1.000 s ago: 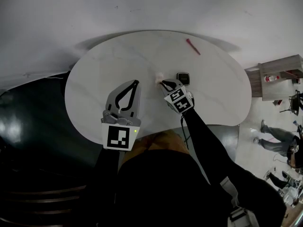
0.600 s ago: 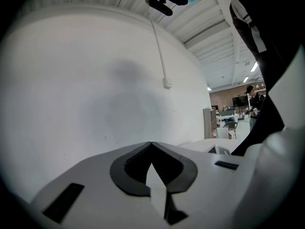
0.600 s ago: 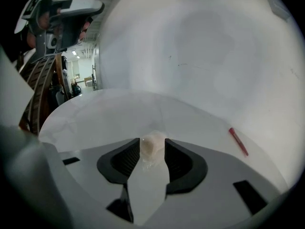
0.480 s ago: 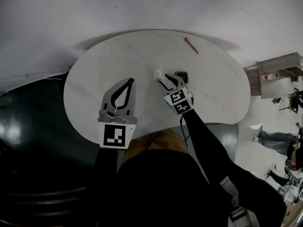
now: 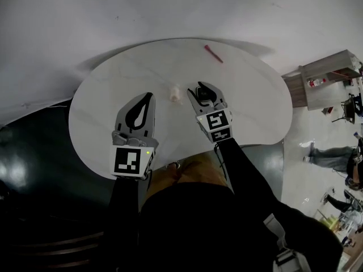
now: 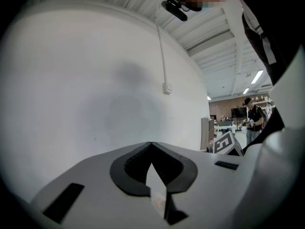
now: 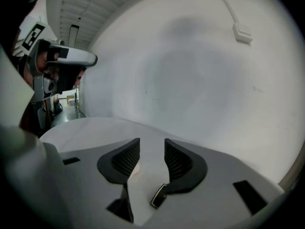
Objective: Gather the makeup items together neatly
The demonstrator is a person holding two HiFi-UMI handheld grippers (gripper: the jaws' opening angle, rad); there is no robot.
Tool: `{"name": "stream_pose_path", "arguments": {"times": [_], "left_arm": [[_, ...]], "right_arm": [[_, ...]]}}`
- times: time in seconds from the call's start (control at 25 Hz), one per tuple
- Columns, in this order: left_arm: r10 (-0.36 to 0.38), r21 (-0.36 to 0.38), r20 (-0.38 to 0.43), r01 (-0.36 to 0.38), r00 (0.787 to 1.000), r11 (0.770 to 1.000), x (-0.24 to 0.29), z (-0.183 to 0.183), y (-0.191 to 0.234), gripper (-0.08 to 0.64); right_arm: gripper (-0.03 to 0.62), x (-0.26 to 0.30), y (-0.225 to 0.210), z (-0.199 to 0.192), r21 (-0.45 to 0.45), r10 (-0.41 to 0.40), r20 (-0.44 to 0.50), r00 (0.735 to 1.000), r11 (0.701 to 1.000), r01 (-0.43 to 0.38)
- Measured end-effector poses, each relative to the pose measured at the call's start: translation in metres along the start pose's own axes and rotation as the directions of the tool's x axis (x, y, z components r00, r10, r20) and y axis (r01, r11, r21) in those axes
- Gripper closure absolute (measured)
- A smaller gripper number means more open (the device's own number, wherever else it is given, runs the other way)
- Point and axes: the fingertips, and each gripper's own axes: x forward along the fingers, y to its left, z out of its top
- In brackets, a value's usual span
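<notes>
one red stick (image 5: 214, 54), one pale puff (image 5: 175, 93), one compact (image 7: 159, 194) (black)

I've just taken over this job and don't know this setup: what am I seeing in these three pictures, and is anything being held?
A person holds a hand tool with two jaws in each hand. One picture looks down from their head; the others ride on each tool. On the white table lie a red stick, a small pale pad and a black case. The left gripper has its jaws shut on nothing; the right gripper, jaws just opened, grips nothing.
</notes>
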Motion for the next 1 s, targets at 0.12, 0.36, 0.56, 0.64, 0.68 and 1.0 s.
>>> {"name": "stream_pose_path", "arguments": {"times": [0.12, 0.36, 0.56, 0.64, 0.68, 1.0], "left_arm": [[-0.007, -0.038, 0.028, 0.008, 1.0, 0.999, 0.014, 0.004, -0.005, 0.546], [0.035, -0.025, 0.023, -0.034, 0.999, 0.999, 0.051, 0.011, -0.018, 0.546], [0.084, -0.027, -0.003, -0.084, 0.996, 0.996, 0.082, 0.011, -0.033, 0.546], [0.109, -0.033, -0.012, -0.109, 0.994, 0.993, 0.092, 0.01, -0.036, 0.546], [0.118, -0.035, -0.013, -0.118, 0.993, 0.992, 0.097, 0.01, -0.039, 0.546], [0.137, -0.037, -0.031, -0.138, 0.99, 0.99, 0.125, 0.006, -0.058, 0.546]], "right_arm": [[0.416, -0.008, -0.022, 0.017, 0.016, -0.009, 0.056, 0.998, 1.0, 0.009], [0.416, -0.012, -0.073, 0.031, 0.045, -0.014, 0.116, 0.993, 0.999, 0.009], [0.416, -0.012, -0.109, 0.033, 0.005, 0.02, 0.125, 0.992, 1.0, -0.02], [0.416, -0.01, -0.123, 0.033, 0.006, 0.034, 0.128, 0.991, 0.999, -0.035], [0.416, -0.01, -0.129, 0.032, 0.003, 0.039, 0.13, 0.991, 0.999, -0.039], [0.416, -0.002, -0.163, 0.017, 0.012, 0.057, 0.113, 0.992, 0.998, -0.059]]}}
